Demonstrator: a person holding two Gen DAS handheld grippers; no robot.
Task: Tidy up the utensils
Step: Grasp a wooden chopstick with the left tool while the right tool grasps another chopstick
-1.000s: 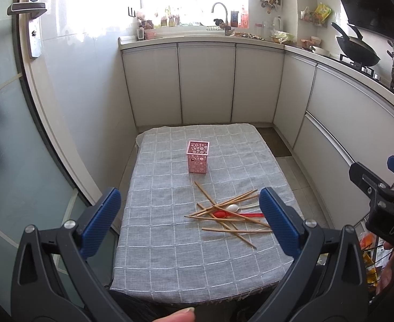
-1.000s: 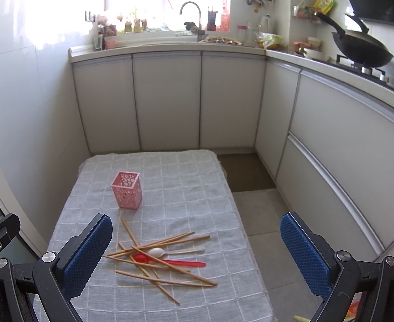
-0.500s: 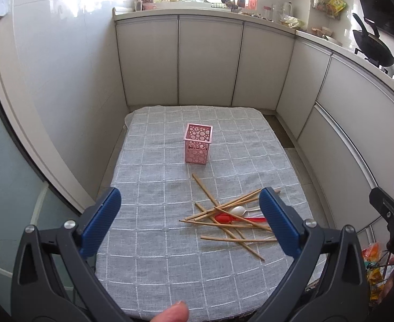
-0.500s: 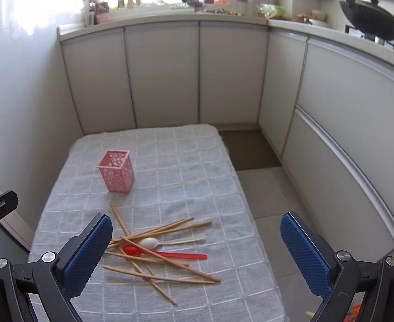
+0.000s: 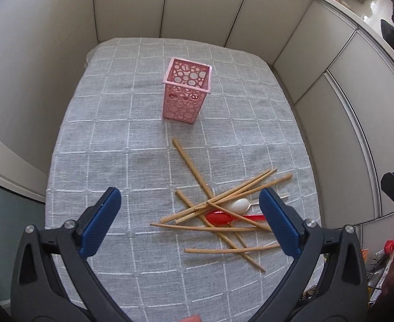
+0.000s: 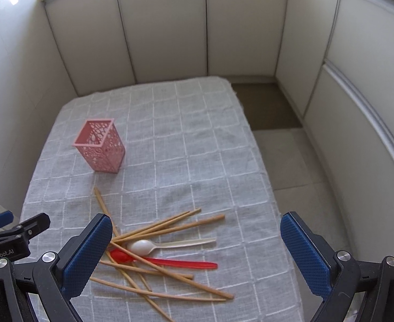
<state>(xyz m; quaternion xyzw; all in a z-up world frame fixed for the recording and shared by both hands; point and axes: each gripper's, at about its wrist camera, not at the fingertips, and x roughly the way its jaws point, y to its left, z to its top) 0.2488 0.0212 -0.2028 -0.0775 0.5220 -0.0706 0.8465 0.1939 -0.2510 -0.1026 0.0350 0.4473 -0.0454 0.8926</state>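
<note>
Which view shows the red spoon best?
Right wrist: the red spoon shows bowl to handle tip, crossed only by chopsticks. In the left wrist view the left hand-held gripper finger hides its handle end.

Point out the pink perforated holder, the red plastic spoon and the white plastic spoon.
pink perforated holder (image 5: 184, 99): left wrist view, front wall.
red plastic spoon (image 6: 120, 256): right wrist view, bowl.
white plastic spoon (image 6: 141, 247): right wrist view, bowl.
</note>
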